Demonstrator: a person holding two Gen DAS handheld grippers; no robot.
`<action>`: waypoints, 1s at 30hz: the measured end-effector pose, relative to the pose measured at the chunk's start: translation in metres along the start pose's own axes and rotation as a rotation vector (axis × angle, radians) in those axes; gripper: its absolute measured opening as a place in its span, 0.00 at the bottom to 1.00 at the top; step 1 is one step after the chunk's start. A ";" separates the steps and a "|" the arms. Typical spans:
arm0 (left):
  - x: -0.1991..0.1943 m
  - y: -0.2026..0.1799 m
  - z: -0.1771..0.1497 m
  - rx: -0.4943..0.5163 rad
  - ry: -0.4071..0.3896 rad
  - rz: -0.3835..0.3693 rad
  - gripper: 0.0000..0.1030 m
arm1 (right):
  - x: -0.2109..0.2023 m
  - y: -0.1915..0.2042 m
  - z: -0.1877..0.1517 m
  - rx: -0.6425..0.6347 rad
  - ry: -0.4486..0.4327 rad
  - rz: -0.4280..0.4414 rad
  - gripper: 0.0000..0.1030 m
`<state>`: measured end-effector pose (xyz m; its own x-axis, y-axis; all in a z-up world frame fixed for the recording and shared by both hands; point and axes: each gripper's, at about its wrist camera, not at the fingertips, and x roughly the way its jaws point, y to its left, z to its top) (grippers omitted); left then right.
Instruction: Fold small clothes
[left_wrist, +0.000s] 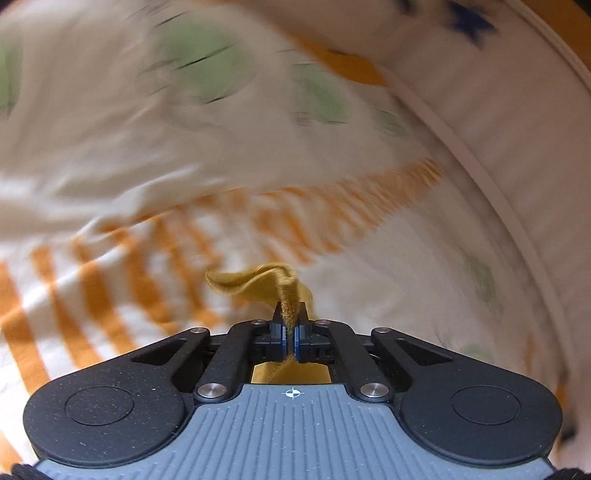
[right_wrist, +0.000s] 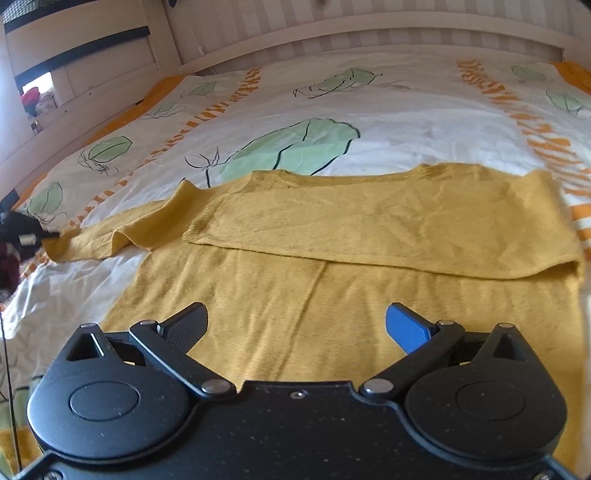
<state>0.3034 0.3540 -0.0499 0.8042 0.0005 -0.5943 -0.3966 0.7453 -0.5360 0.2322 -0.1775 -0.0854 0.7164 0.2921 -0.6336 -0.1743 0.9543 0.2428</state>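
A mustard-yellow long-sleeved top (right_wrist: 332, 258) lies flat on the bed, with its right sleeve folded across the chest and its left sleeve (right_wrist: 110, 232) stretched out to the left. My right gripper (right_wrist: 297, 325) is open and empty, low over the top's lower part. My left gripper (left_wrist: 290, 325) is shut on the yellow sleeve's cuff (left_wrist: 258, 280). In the right wrist view the left gripper (right_wrist: 26, 236) shows at the far left edge, at the sleeve's end. The left wrist view is blurred by motion.
The bedspread (right_wrist: 406, 122) is white with green leaf prints and orange stripes. A white headboard (right_wrist: 369, 40) and striped wall stand behind. A white shelf unit (right_wrist: 74, 55) stands at the back left.
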 end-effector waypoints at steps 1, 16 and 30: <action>-0.008 -0.017 0.000 0.050 -0.007 -0.021 0.02 | -0.002 -0.003 0.000 -0.009 -0.001 -0.007 0.99; -0.060 -0.291 -0.070 0.366 -0.018 -0.456 0.02 | -0.026 -0.051 0.006 0.028 -0.041 -0.081 0.99; 0.018 -0.404 -0.263 0.508 0.289 -0.560 0.04 | -0.044 -0.090 0.020 0.151 -0.075 -0.158 0.99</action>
<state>0.3616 -0.1220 -0.0016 0.6504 -0.5833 -0.4866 0.3368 0.7956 -0.5036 0.2293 -0.2776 -0.0647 0.7760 0.1288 -0.6175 0.0432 0.9658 0.2556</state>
